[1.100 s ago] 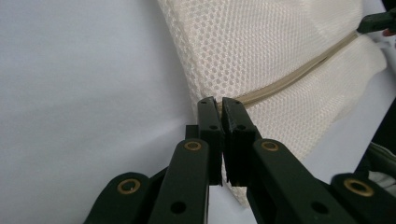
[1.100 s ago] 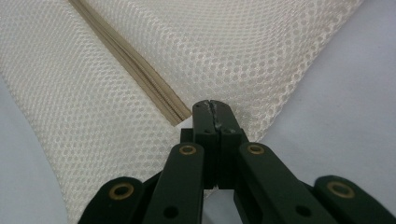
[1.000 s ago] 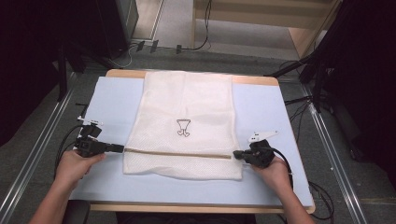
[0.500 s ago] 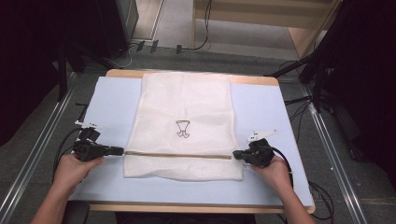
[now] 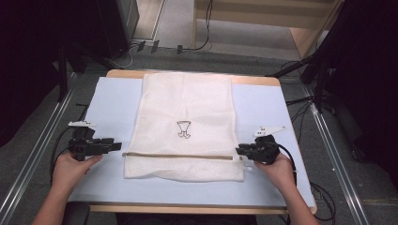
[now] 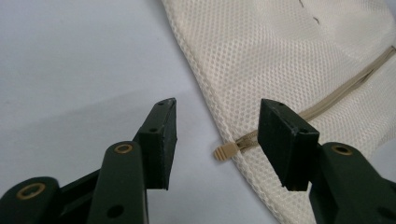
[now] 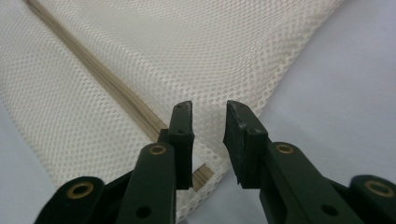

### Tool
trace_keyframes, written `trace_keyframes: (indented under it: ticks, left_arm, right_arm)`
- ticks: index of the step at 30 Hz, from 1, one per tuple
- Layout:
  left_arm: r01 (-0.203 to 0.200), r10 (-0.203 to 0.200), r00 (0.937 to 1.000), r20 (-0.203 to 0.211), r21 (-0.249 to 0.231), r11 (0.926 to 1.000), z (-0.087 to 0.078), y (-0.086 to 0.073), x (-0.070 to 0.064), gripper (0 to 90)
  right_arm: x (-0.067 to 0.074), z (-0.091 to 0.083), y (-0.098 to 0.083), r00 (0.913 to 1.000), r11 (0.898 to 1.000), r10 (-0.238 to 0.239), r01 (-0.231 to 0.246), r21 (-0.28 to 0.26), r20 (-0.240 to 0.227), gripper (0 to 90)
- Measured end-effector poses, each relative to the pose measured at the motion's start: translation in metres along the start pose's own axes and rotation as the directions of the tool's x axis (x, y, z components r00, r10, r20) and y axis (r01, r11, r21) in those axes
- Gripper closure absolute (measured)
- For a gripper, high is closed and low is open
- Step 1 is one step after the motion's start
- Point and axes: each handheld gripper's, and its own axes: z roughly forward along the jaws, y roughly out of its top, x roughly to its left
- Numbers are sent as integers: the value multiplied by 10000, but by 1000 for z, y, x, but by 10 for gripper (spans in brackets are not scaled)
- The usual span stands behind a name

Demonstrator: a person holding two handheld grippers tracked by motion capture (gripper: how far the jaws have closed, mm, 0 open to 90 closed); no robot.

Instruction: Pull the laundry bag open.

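A white mesh bag (image 5: 185,112) lies flat on the pale blue table top (image 5: 108,103), with a beige zipper (image 5: 178,156) running across it near the front. My left gripper (image 5: 117,145) sits at the zipper's left end. Its jaws have just been opening and stand wide apart (image 6: 219,107), and the zipper pull (image 6: 225,150) lies loose on the table between them. My right gripper (image 5: 238,151) is at the zipper's right end. Its jaws have also just been opening, to a narrower gap (image 7: 210,108), over the bag's mesh edge (image 7: 187,46) without pressing it.
A small dark emblem (image 5: 183,129) marks the bag's middle. Metal rails (image 5: 324,140) run along both sides of the table. Cables (image 5: 197,47) trail on the floor behind it, near a wooden shelf unit (image 5: 300,33).
Both grippers were shut on the zipper's ends; now their jaws have opened and let the bag go. Both hands have stayed where they were.
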Motion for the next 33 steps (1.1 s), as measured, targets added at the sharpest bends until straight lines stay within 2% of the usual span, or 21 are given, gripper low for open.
trace_keyframes:
  ticks: [5,8,14,18,23,33]
  left_arm:
    - [148,-149,9998,-101,-94,9998,1,2,9,415]
    - [-119,112,9987,-504,-138,9998,3,5,13,407]
    - [-97,91,9982,-596,-87,9999,5,6,17,391]
    - [-151,142,9973,-725,-110,9998,4,6,19,384]
    - [18,-26,9966,-827,-95,10000,4,6,22,378]
    - [-19,19,9966,-825,8,10000,6,6,22,371]
  right_arm:
    - [-7,-5,-1,9993,9994,150,-139,-314,350,619]
    - [-11,-6,-1,9982,9986,247,-221,-479,547,552]
    - [-18,-6,-1,9954,9977,409,-360,-582,866,464]
    - [-27,-7,-3,9916,9957,716,-647,-669,1078,451]
    - [-38,-6,-6,9849,9912,1251,-1187,-593,1194,448]
    - [-38,-4,-7,9845,9914,1246,-1187,-545,1233,434]
